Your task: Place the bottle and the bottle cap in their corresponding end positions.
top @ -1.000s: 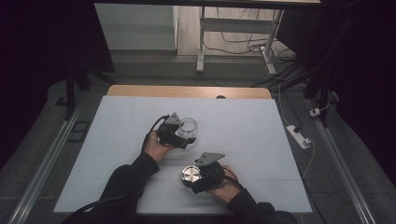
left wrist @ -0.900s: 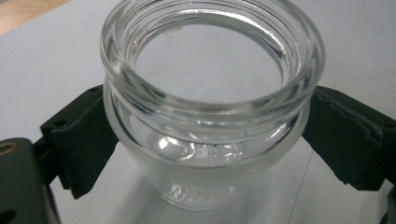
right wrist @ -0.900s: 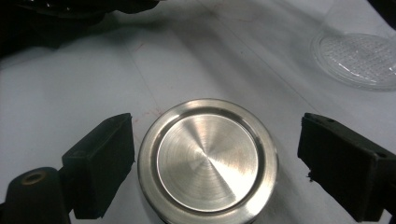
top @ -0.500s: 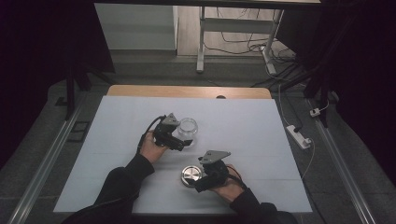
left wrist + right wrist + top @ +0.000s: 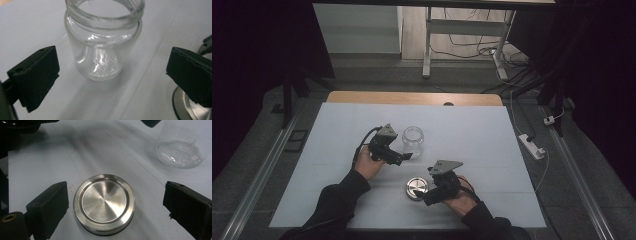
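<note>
Glass jar (image 5: 102, 42) — standing upright, lidless, just ahead of the left gripper (image 5: 404, 156), whose jaws have just been opening wide, gripping nothing. Likely fragile and slippery — best gripped across its straight wall.

Jar (image 5: 413, 140) stands on table (image 5: 492, 130); lid (image 5: 417, 187) lies before it
</note>
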The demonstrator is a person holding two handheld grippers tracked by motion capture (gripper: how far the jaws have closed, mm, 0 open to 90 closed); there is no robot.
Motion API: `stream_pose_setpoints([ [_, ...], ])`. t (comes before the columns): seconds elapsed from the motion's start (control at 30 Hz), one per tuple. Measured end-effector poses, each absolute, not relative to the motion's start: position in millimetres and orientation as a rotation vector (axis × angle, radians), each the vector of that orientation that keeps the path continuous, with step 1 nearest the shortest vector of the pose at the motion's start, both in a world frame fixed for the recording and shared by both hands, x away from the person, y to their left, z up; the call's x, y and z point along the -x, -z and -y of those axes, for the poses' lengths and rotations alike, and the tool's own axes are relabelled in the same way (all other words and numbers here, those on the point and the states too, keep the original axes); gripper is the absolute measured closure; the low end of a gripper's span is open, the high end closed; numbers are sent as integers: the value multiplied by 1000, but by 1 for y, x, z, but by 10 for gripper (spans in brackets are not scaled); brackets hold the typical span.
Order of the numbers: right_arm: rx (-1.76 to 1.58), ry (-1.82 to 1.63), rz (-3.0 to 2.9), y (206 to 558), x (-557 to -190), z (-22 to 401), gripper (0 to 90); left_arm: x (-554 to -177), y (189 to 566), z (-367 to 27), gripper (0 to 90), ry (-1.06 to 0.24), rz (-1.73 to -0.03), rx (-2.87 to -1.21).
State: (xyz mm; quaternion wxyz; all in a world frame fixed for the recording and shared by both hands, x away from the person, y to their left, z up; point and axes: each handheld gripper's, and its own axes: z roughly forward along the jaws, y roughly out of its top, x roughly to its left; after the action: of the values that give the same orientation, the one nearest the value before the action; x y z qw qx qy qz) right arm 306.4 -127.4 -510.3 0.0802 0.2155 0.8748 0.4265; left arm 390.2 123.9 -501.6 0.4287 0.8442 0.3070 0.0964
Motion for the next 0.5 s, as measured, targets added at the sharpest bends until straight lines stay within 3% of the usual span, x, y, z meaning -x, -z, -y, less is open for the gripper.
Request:
stream_pose_setpoints([
  [0.5, -681, -1308, -2603, 503, -306, 137, 20, -358, 498, -132, 0, -211, -738, -2106],
])
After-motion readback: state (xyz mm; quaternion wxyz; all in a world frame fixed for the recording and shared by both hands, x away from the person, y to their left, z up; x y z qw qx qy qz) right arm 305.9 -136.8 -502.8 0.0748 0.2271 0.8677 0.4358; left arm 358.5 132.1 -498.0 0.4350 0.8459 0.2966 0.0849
